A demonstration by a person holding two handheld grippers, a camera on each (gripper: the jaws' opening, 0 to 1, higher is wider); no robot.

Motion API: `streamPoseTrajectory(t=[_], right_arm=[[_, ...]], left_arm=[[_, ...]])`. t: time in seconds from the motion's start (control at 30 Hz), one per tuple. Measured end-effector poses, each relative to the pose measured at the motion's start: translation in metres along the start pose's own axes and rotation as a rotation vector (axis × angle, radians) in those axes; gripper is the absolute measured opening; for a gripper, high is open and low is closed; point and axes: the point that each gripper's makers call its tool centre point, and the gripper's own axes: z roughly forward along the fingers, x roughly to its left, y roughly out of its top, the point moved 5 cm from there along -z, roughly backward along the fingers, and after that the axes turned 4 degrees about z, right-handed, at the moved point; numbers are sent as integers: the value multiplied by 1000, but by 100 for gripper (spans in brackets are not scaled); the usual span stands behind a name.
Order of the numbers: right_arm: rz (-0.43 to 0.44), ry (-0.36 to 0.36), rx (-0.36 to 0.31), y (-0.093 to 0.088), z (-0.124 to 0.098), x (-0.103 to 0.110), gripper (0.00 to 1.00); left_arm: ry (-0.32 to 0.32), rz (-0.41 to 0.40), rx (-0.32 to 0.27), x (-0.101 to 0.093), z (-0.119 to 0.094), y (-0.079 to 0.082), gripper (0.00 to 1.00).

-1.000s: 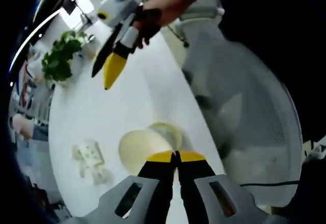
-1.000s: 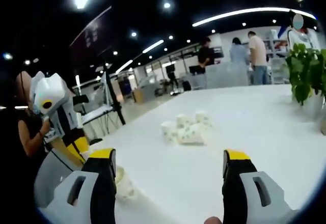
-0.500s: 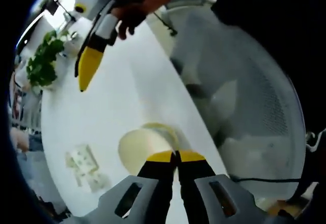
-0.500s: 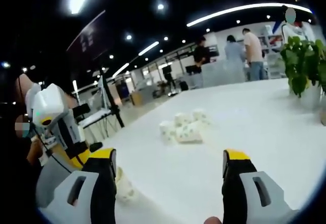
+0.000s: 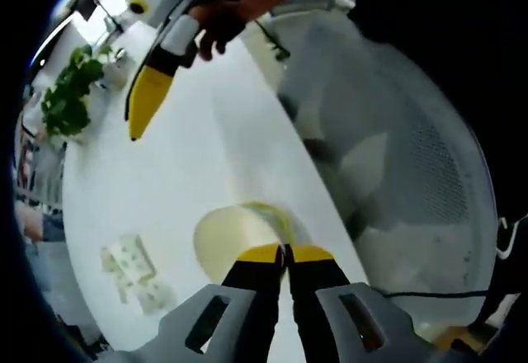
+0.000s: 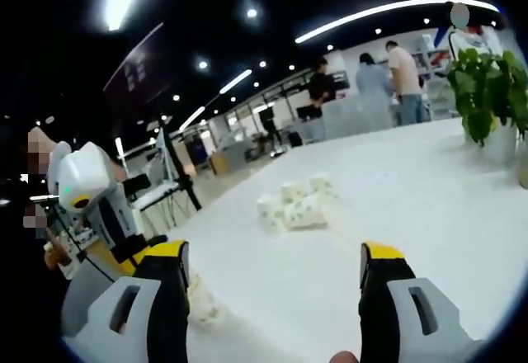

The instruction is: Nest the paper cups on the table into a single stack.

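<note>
A paper cup (image 5: 239,239) lies on its side right at the tips of the left gripper (image 5: 285,253), its open mouth turned toward the camera, with a second rim just behind it, so it may already be two cups nested. The jaws look pressed together with no gap, seemingly pinching the near rim of that cup; the contact itself is hidden by the yellow tips, so this is a judgement.

In the right gripper view the same cup (image 6: 200,304) sits just outside the left-hand jaw of the right gripper (image 6: 272,264), whose jaws stand wide apart with nothing between them. Well ahead of those open jaws, on the white table (image 6: 429,206), is a loose cluster of patterned cups (image 6: 294,209); in the left gripper view the cluster (image 5: 132,271) lies off to the left of the closed jaws.

The risks, as I judge them: a thin paper rim pinched hard can crease, and a creased rim will not seat cleanly. The held cup is near the table's edge, beside a mesh chair (image 5: 412,181), so a slip could drop it to the floor. The clustered cups touch one another, so a wide jaw reaching in could knock neighbours over or catch two at once.
</note>
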Motion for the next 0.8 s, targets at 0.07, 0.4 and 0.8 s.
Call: streamPoseTrajectory(t=[0.07,0.4,0.8], right_arm=[[-4,-2,5,-1,0,-1,83],[5,-8,5,-2,-1,0,83],[-2,-11,14,-3,0,2,83]], left_arm=[[9,-8,-2,2,-2,-1,3],[14,-37,-19,1,-4,-8,11],[81,-153,-109,3,-23,-18,9]])
